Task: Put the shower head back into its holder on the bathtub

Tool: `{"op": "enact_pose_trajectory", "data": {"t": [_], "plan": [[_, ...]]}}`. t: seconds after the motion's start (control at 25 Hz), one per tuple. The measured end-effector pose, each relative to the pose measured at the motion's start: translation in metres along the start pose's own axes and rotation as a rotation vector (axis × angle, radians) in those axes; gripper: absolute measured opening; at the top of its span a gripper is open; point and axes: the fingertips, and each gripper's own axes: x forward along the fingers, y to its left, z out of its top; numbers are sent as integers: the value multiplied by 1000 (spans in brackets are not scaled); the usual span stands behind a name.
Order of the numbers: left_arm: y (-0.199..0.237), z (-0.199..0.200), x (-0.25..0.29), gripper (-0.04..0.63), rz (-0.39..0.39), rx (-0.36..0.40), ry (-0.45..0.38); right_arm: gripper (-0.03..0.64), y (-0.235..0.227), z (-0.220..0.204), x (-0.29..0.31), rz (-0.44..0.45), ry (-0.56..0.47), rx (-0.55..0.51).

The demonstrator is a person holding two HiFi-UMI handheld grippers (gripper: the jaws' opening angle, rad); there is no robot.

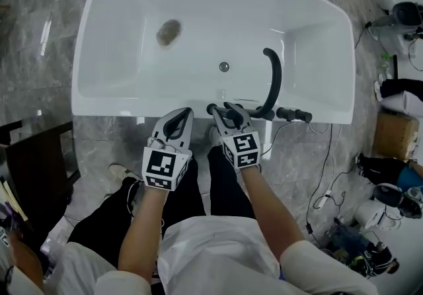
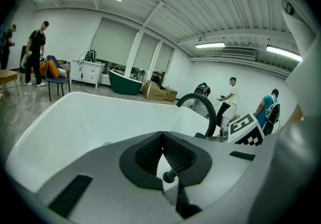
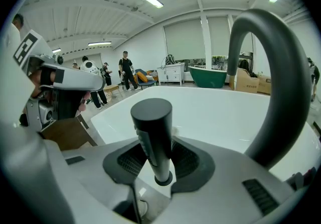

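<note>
The white bathtub (image 1: 211, 103) lies below me, and both grippers sit at its near rim. My right gripper (image 1: 225, 114) (image 3: 156, 153) is shut on the black cylindrical shower head (image 3: 152, 132). The head stands upright between the pads, its lower end at a black ring (image 3: 163, 180); whether it sits in a holder I cannot tell. The curved black faucet spout (image 1: 274, 82) (image 3: 281, 82) rises just right of it. My left gripper (image 1: 180, 119) (image 2: 162, 140) is to the left, its pads meeting at the tips with nothing held. A small black knob (image 2: 169, 176) shows below them.
Black tap handles (image 1: 295, 114) sit on the rim right of the spout. A brownish patch (image 1: 169, 32) and the drain (image 1: 224, 67) mark the tub floor. Cables, a cardboard box (image 1: 395, 135) and gear lie on the floor at right; dark furniture (image 1: 33, 168) stands at left.
</note>
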Motion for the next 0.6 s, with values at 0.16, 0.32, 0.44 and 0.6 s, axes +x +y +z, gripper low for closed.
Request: {"op": "enact_pose_trajectory", "data": {"t": [0.16, 0.32, 0.44, 0.6], "plan": [[-2, -2, 0, 9, -7, 8, 11, 143, 1, -4, 2, 2, 9, 0], [-1, -3, -2, 9, -3, 9, 12, 144, 2, -10, 3, 5, 21, -9], [-2, -3, 0, 9, 2, 10, 13, 144, 0, -12, 3, 13, 26, -14], [-3, -2, 0, 9, 7, 13, 17, 148, 2, -12, 4, 31, 36, -32]]}}
